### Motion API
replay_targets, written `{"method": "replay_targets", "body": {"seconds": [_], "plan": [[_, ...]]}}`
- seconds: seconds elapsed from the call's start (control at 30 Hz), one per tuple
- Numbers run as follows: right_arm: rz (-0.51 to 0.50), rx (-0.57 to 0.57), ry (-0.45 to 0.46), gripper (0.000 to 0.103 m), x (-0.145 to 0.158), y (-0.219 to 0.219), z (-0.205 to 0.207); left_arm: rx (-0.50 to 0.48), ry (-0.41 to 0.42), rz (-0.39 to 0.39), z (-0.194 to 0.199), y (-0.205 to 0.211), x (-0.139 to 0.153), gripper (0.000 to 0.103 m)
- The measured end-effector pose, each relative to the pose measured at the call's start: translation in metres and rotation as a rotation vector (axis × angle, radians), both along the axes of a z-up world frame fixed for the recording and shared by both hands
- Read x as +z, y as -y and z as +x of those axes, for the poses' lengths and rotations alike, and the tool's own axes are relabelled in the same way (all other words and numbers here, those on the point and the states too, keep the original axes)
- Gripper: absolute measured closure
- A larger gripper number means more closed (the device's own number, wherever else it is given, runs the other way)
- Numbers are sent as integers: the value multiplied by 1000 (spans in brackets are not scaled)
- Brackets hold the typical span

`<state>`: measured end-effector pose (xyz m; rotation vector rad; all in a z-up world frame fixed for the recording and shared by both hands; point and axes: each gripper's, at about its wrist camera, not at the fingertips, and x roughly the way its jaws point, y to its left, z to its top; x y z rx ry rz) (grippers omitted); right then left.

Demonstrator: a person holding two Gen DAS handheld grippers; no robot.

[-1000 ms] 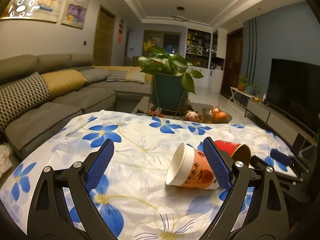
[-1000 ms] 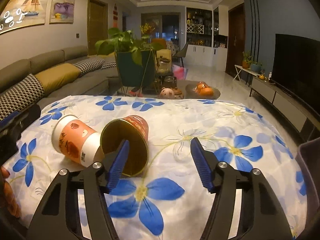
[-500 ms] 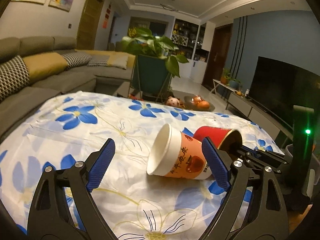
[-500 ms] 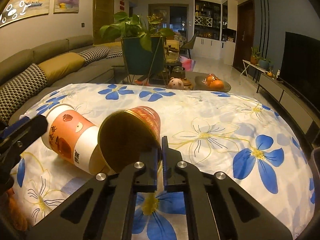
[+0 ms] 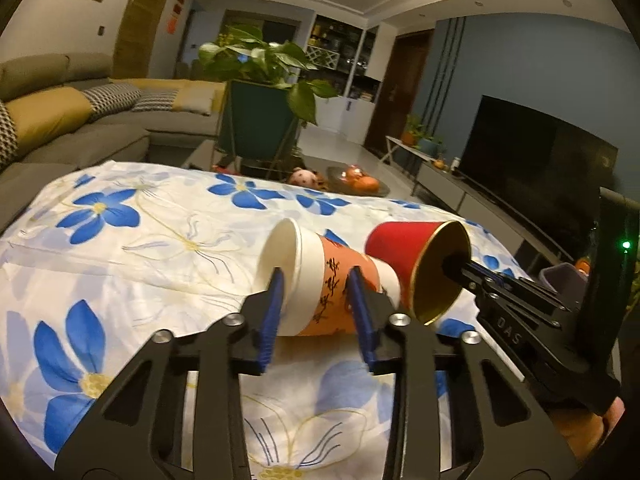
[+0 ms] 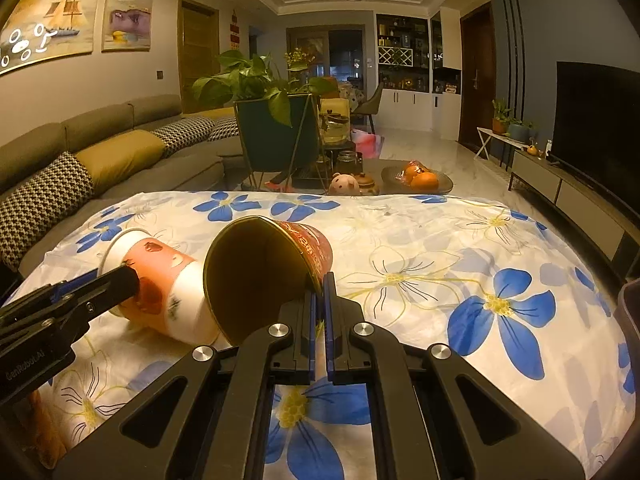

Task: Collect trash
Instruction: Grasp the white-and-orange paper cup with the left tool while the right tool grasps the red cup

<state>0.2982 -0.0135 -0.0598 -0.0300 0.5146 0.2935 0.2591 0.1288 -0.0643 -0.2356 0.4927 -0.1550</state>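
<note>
Two paper cups lie on their sides, touching, on the floral tablecloth (image 5: 160, 240). The orange and white cup (image 5: 316, 264) has its mouth to the left. My left gripper (image 5: 315, 280) is closing on it: one pad sits at the rim, the other against the orange side, and both touch the cup. The red cup (image 6: 256, 272) with a gold inside lies to its right. My right gripper (image 6: 322, 284) is shut on the red cup's lower rim, one finger inside and one outside. That grip on the red cup (image 5: 396, 248) also shows in the left wrist view.
A sofa (image 6: 100, 152) runs along the left. Beyond the table's far edge stand a plant in a green planter (image 6: 276, 136) and a dish of oranges (image 6: 420, 178). A TV (image 6: 600, 128) is on the right. A dark container's rim (image 6: 630, 312) shows at the right edge.
My left gripper moved in, swung right and closed from wide open onto the orange cup. My right gripper shut on the red cup's rim and has held still since.
</note>
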Motion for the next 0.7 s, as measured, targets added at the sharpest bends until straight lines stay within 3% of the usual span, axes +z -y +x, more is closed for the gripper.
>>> {"method": "replay_targets", "body": {"seconds": [0.17,0.33,0.7], "plan": [[0,-1,-7,98,-1,2,2,-39,-10,-34,0,1,-3,91],[4,-6,-7,98,-1,2,1,-22,5,-2,-4,7,0,101],[69,-27,59,99,24,25,-34,140,24,44,-38,9,19,101]]}}
